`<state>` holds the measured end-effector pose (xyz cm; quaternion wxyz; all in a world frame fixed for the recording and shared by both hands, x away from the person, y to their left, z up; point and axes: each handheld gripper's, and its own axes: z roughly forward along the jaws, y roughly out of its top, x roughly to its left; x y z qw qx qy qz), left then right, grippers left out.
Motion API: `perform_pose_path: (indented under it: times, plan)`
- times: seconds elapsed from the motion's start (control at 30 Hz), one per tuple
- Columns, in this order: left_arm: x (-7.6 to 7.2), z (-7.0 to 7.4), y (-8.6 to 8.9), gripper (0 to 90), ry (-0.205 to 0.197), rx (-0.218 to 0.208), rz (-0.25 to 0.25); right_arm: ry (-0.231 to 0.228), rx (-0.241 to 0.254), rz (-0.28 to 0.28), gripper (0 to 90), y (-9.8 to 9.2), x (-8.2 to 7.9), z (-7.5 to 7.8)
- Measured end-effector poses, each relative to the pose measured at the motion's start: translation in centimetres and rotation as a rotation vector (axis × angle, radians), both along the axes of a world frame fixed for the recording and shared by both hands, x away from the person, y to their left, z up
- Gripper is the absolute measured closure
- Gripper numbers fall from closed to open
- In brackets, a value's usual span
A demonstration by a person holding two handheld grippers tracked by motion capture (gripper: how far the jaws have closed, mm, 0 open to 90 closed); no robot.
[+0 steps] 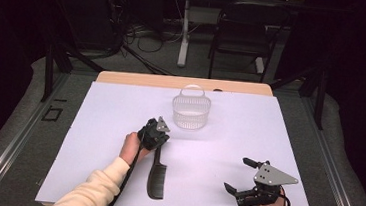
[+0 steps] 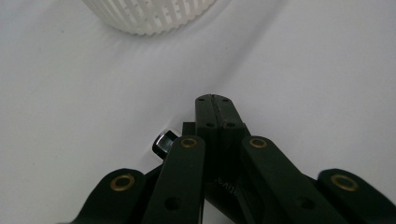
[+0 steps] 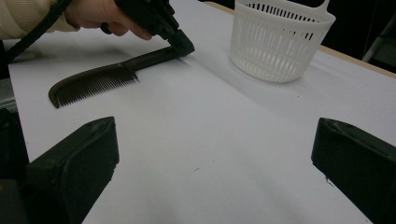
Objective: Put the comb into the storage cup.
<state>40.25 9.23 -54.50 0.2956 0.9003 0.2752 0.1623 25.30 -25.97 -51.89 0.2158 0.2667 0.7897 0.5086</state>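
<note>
Black plastic comb (image 1: 156, 175), long-handled with fine teeth, lies flat on the white sheet (image 1: 98, 126) that covers the wooden table (image 1: 123, 77), its handle tip clamped in my left gripper (image 1: 159, 140), whose jaws are clenched tight around it with the pads meeting in the left gripper view (image 2: 215, 112). The sheet is the broadest thing here, and its slick surface is my first worry: the comb rests on it toothed end toward me, so if I drag rather than lift, the teeth could snag or skate and twist the handle out of the pads. Next down in size, the white slotted plastic basket (image 1: 190, 111) with its arched loop handle stands upright just beyond my left gripper, near but apart from it; I judge it the likely place for the comb, and it looks light enough to tip or slide if the long comb swings into its rim or catches under that loop. My right gripper (image 1: 242, 179) rests well apart near the table's front right corner, jaws released and wide, nothing between them (image 3: 205, 154), too far off to steady the basket should it shift. The smallest thing is the grip itself: I hold only the very end of the handle, so on the lift the comb's weight may pivot it downward between the pads and let it drop short
</note>
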Motion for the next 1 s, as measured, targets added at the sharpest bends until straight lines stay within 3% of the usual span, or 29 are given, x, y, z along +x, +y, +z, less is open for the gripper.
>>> perform_pose_path:
  times: [1.0]
  plan:
    - [-0.6,0.0,1.6,90.0,0.044,0.034,0.034,0.002,-0.001,0.004,0.3,0.0,0.1,0.0]
